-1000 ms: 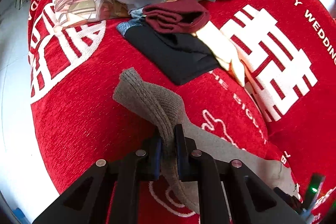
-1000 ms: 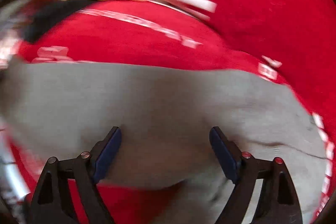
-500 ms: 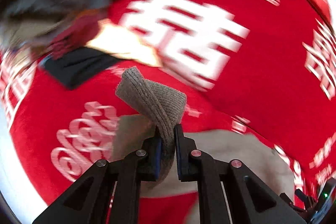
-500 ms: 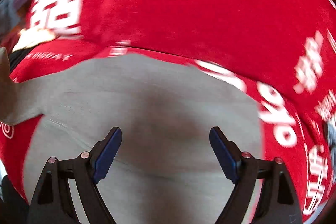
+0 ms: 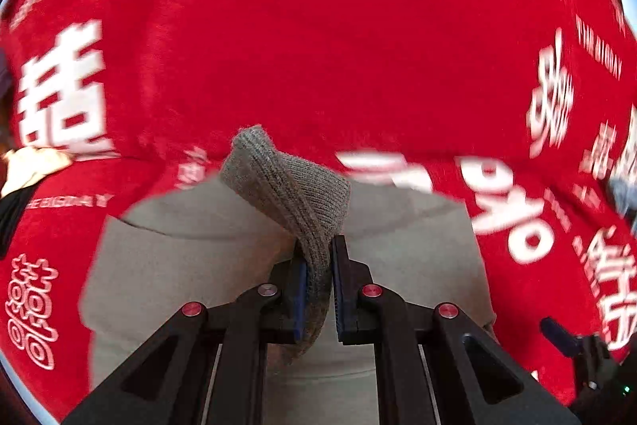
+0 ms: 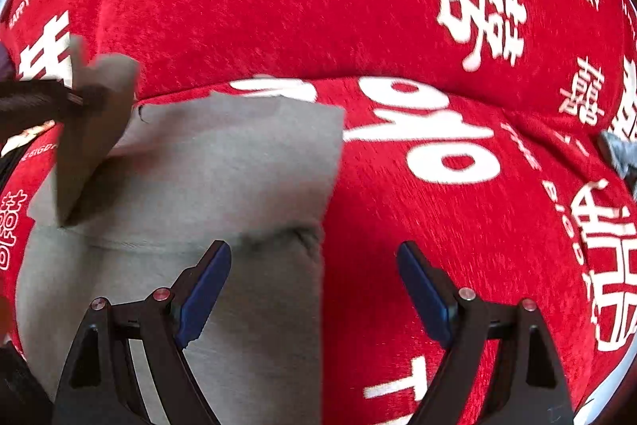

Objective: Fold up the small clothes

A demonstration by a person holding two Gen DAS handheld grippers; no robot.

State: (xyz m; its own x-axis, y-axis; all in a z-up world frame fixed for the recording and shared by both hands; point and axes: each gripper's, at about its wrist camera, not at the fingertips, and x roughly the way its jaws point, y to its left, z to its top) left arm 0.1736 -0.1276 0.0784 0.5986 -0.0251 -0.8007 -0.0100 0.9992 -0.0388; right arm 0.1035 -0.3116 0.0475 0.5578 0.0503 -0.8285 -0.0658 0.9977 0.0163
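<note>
Swung rightward, the left gripper pinches the grey garment's ribbed cuff; right gripper's fingers spread.

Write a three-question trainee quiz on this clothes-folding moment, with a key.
1. True or false: the left tool is shut on the ribbed cuff of the grey garment.
2. Is anything between the pads of the right tool? A) a sock B) nothing gripped C) a towel
3. Fill in: the garment lies on a ____ blanket with white lettering.

Key: 1 true; 2 B, it stands open above the garment's edge; 3 red.
</note>
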